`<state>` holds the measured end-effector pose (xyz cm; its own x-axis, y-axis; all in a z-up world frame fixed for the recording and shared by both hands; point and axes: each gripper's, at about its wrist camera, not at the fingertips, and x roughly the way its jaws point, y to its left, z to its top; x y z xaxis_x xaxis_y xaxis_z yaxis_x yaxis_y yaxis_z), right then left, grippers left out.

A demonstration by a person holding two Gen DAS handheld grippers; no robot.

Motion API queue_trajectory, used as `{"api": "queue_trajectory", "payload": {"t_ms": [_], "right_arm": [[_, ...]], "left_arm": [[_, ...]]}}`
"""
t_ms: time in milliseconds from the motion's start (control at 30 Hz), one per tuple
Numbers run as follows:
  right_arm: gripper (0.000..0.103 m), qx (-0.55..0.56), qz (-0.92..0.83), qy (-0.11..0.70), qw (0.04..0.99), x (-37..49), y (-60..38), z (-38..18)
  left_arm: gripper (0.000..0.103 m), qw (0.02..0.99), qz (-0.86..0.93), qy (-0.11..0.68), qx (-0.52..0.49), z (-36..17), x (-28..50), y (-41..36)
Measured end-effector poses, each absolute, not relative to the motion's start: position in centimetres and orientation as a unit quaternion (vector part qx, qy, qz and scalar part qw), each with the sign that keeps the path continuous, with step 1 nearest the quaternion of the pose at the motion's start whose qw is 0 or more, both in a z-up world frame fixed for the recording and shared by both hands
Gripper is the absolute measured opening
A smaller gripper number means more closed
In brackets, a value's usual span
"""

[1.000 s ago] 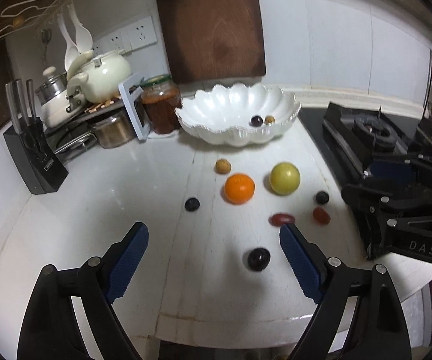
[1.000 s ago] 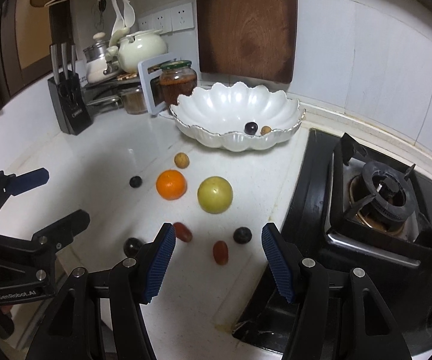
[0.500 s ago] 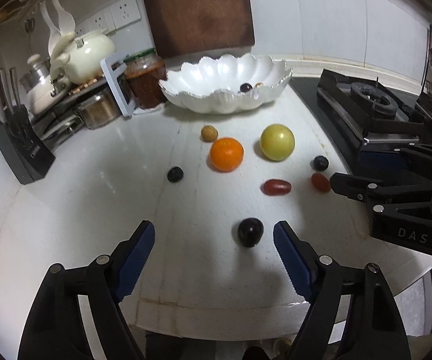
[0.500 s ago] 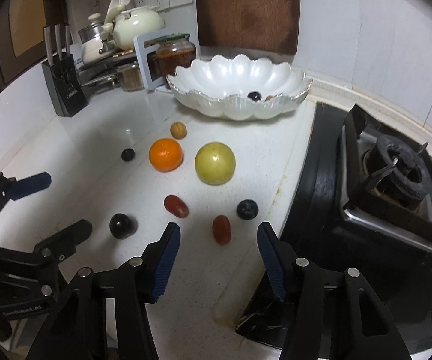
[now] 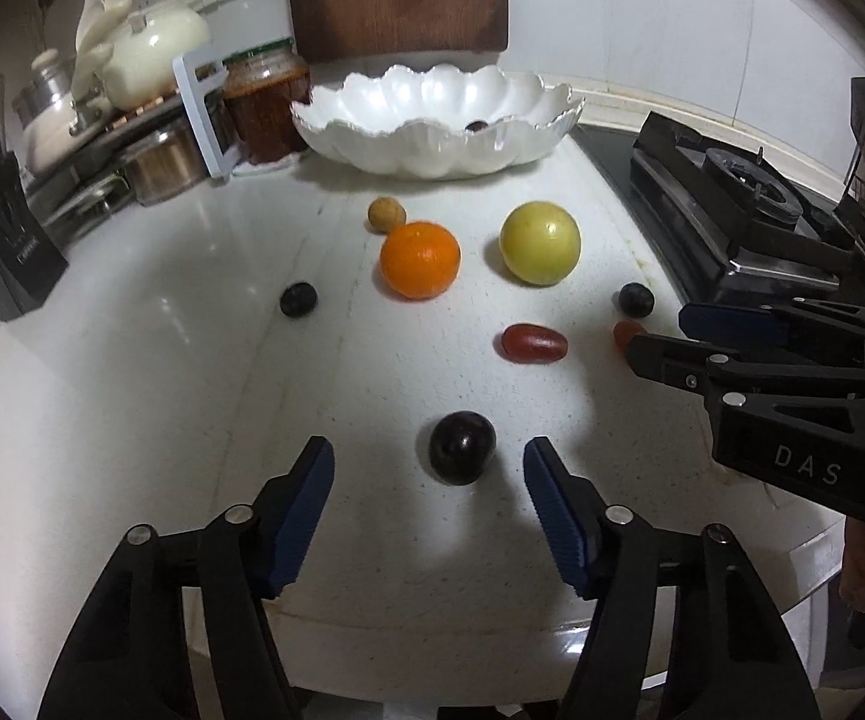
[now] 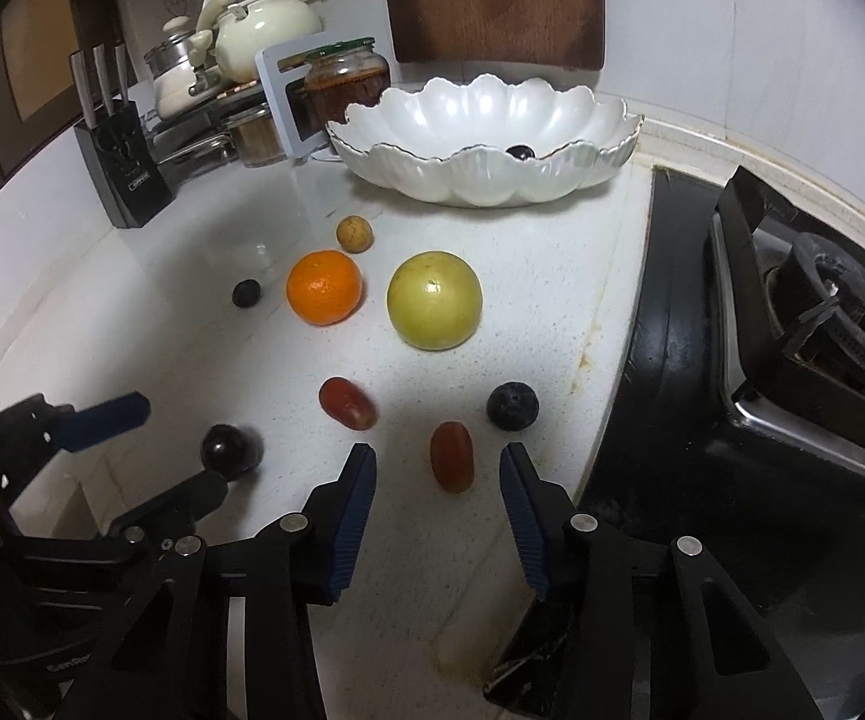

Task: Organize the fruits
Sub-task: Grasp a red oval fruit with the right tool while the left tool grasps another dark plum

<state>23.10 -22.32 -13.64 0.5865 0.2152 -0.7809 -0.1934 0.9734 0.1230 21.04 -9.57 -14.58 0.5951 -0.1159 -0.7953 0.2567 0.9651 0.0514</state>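
Fruit is mostly loose on the white countertop (image 5: 132, 372): orange (image 5: 420, 260), yellow-green apple (image 5: 540, 243), red grape tomatoes. Left gripper (image 5: 429, 468) is spread wide with a dark plum (image 5: 462, 447) just ahead between its tips, not touching. Right gripper (image 6: 438, 474) also gapes, around a grape tomato (image 6: 451, 456). Scalloped white bowl (image 6: 432, 102) at the back holds one dark fruit.

Left gripper (image 5: 429, 462): black frame, 2 blue ribbed finger pads (image 5: 306, 504), jaws spread wide, low over the counter, pointing forward, holding nothing. Seen from the right wrist view (image 6: 156, 450), it sits at lower left, angled inward.

Right gripper (image 6: 437, 474): same build, blue pads (image 6: 351, 516), jaws wide apart, nothing held. From the left wrist view (image 5: 666, 336) it enters from the right edge, fingers pointing left.
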Motion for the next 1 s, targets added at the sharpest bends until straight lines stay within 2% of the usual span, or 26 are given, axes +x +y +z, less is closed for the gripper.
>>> {"api": "queue_trajectory", "payload": {"t_ms": [200,467,567,667,733,767,800,1000], "right_arm": [[0.037,0.013,0.118,0.45,0.885,23.6,-22.2,-14.5],[0.037,0.019,0.118,0.453,0.883,24.4,-22.3,-15.0],[0.033,0.023,0.119,0.457,0.881,24.7,-22.4,-15.3],[0.032,0.022,0.118,0.457,0.881,24.9,-22.4,-15.4],[0.032,0.022,0.119,0.457,0.881,24.9,-22.4,-15.4],[0.028,0.022,0.119,0.456,0.882,24.9,-22.4,-15.4],[0.023,0.023,0.12,0.457,0.881,25.0,-22.5,-15.4],[0.018,0.024,0.121,0.457,0.881,25.0,-22.6,-15.4]], "left_arm": [[0.055,0.883,-0.106,0.453,0.068,-15.5,21.5,-9.4],[0.046,0.878,-0.111,0.463,0.057,-15.9,22.3,-9.5],[0.039,0.875,-0.116,0.468,0.051,-16.1,22.6,-9.6],[0.035,0.872,-0.12,0.472,0.044,-16.3,22.8,-9.5],[0.028,0.871,-0.125,0.474,0.037,-16.2,23.0,-9.5],[0.027,0.871,-0.128,0.474,0.035,-16.2,23.0,-9.5],[0.027,0.871,-0.128,0.474,0.036,-16.2,23.1,-9.6],[0.026,0.871,-0.127,0.473,0.03,-16.1,23.3,-9.5]]}}
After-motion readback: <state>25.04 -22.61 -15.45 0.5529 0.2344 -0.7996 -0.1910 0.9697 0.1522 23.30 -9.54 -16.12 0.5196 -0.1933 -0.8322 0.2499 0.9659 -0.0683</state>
